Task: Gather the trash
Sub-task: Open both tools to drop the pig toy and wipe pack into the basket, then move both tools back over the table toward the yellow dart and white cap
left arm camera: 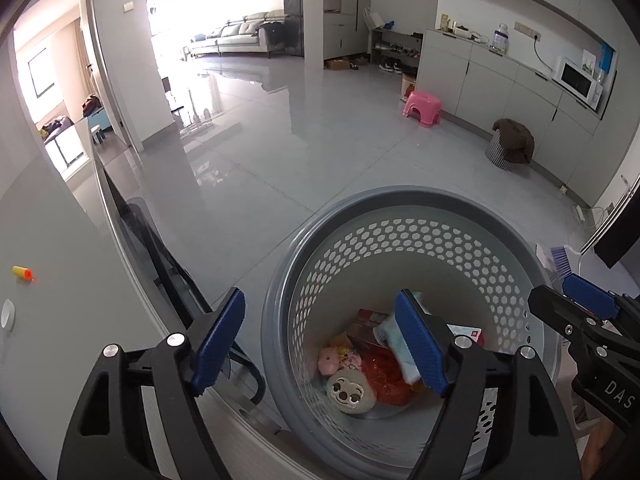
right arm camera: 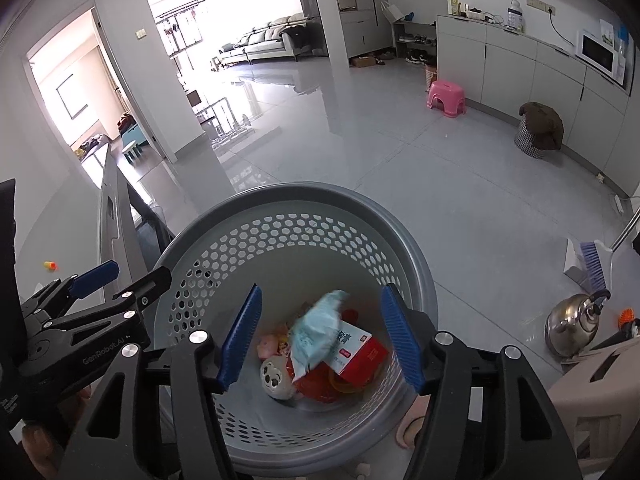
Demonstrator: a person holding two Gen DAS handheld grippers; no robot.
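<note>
A grey perforated trash basket [left arm camera: 404,204] [right arm camera: 304,194] stands on the floor below both grippers. It holds a red-and-white box [right arm camera: 356,354], a light blue packet [right arm camera: 316,334] blurred as if falling, red wrapping [left arm camera: 384,380] and a round cartoon-face item [left arm camera: 350,392]. My left gripper [left arm camera: 320,344] is open and empty, over the basket's left rim. My right gripper [right arm camera: 320,338] is open and empty, above the basket's middle. Each gripper shows in the other view: the left gripper [right arm camera: 120,276], the right gripper [left arm camera: 560,296].
A grey table [left arm camera: 60,300] at left carries a yellow-orange dart [left arm camera: 23,273] and a white cap [left arm camera: 7,314]. On the floor stand a kettle [right arm camera: 574,320], a blue brush [right arm camera: 592,264], a pink stool [right arm camera: 446,98] and a checked bin [right arm camera: 536,132].
</note>
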